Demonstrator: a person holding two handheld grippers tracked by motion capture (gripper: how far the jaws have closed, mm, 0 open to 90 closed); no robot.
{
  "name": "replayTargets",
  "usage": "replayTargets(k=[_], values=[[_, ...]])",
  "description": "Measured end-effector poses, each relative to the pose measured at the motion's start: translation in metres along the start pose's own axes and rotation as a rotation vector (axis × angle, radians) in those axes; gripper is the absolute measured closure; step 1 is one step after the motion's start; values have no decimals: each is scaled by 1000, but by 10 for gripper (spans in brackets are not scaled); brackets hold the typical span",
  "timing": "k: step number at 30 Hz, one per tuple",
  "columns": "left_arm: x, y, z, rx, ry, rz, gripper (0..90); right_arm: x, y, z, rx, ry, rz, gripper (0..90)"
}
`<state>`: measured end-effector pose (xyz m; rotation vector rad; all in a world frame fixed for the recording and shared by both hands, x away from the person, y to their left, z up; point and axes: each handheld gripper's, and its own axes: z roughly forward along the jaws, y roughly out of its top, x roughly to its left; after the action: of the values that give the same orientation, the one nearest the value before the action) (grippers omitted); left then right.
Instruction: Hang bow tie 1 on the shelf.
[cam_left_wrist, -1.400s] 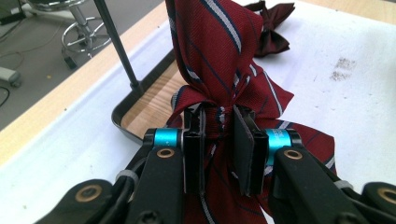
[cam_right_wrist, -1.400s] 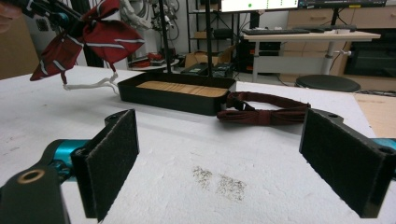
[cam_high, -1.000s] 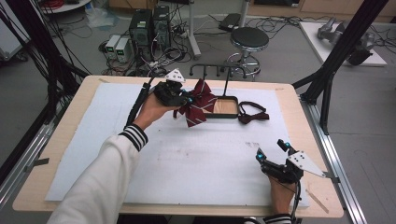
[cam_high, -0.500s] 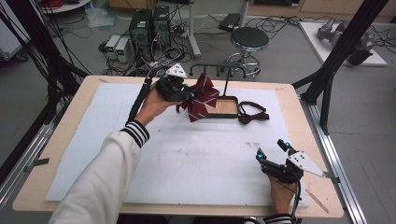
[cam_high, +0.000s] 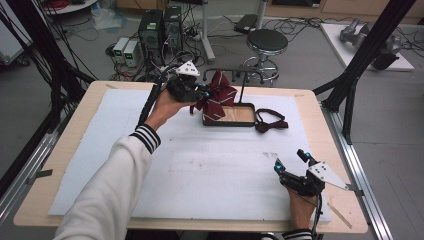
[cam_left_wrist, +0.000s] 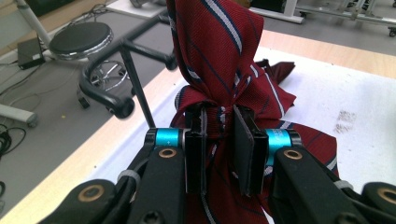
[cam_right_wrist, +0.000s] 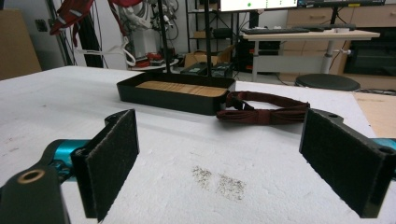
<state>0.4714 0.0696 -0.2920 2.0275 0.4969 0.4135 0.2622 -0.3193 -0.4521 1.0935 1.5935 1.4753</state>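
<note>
I had the left hand-held gripper (cam_high: 196, 93) pinched on the knot of the striped red bow tie (cam_high: 218, 95), pads pressed into the gathered fabric so the wings fanned out above and below the jaws; that grip at the narrow middle kept the bow from unfolding. In the high view the bow sat in the upper centre of the frame, lifted clear over the left end of the black tray (cam_high: 230, 122) and next to the stand's upright rod (cam_high: 242, 89), apparently so I could hang it on the stand's bar (cam_left_wrist: 105, 93) or lower it into the tray. A second, darker bow tie (cam_high: 271, 122) lay flat on the tabletop (cam_high: 100, 140), touching the tray's right end. The right hand-held gripper (cam_high: 292, 164) rested at lower right, jaws spread and empty, well apart from both ties.
</note>
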Motion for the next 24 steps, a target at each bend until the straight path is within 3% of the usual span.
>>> replayTargets(k=[9,14,16,24], values=[[5,7,4,-51,23,-1,755,0,0,0,0,1,1,111],[11,6,6,-78,36,-31,756,0,0,0,0,-2,0,111],[16,6,6,-115,40,-75,755,0,0,0,1,-2,0,111],[24,3,7,-137,61,-111,755,1,0,0,3,-4,1,111]])
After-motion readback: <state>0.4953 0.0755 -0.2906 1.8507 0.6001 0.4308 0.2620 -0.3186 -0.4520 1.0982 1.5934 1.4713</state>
